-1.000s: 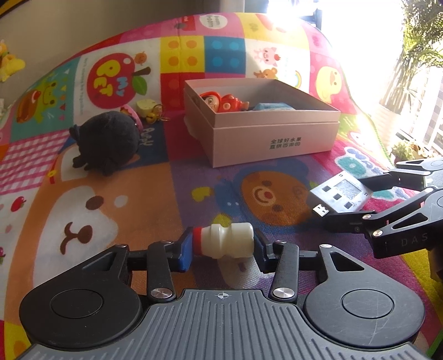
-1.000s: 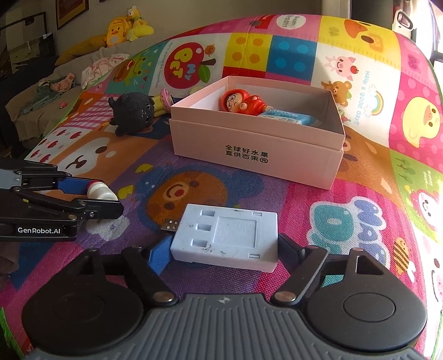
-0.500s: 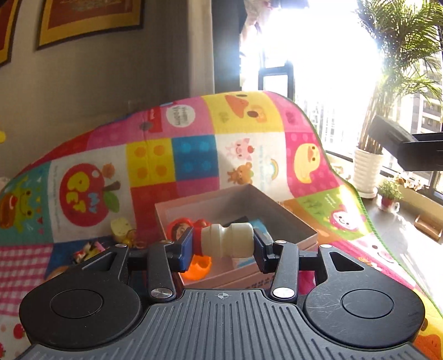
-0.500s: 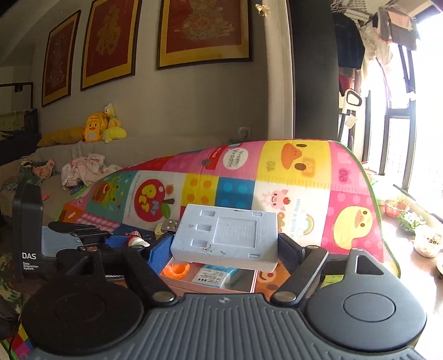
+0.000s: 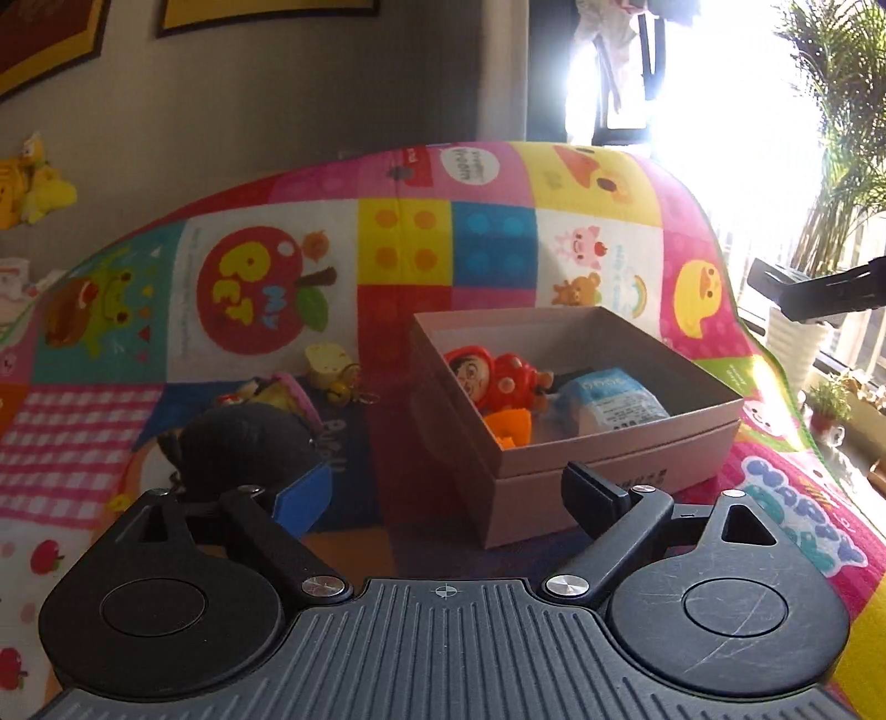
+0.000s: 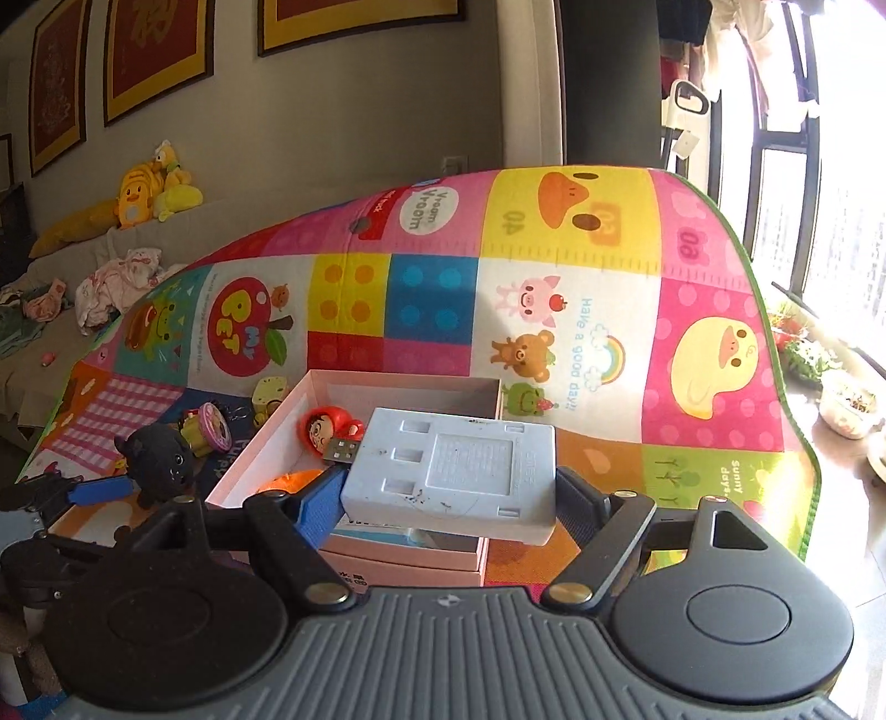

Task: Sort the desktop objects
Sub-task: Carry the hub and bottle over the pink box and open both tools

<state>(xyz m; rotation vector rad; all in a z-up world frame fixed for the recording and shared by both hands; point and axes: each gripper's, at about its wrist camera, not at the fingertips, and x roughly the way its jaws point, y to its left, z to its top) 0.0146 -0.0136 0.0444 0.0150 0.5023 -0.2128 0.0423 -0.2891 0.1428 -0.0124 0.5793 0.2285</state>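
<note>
Underfoot: soft play mat (image 5: 266, 531) in bright patchwork squares, printed with an apple, ducks, a pig and a bear, smooth-faced, far edge curling up toward a plain grey wall (image 5: 266, 99). Gold-framed red pictures (image 6: 155, 50) high on that wall; yellow plush toys (image 6: 149, 194) and crumpled pink cloth on a low couch beneath. Tall window (image 6: 797, 210) at right, heavily overexposed, with potted palm (image 5: 836, 166) and small pots along the sill. Centre of mat: open pink cardboard box (image 5: 620, 493), rectangular, matte, dark printed characters on its front wall. Inside: glossy red doll (image 5: 493, 376) with painted face, orange plastic piece (image 5: 506, 426), soft blue-and-white packet (image 5: 614, 401). Beside the box on the mat: round black plush (image 5: 243, 443), fuzzy; pale yellow cube-shaped charm (image 5: 329, 368) with metal ring; small pink-rimmed toy (image 6: 213, 429). Left gripper (image 5: 446, 498): jaws opening, spread wide, nothing between them, blue pad on one finger, black ribbed pad on the other, low near the box's front wall. Right gripper (image 6: 448, 498): clenched on light grey charger (image 6: 454, 471), a flat rectangular moulded plastic block, scuffed, with recessed slots and a metal USB plug at one corner, held above the box's near rim. Bottle formerly expected in the box: cannot tell.
</note>
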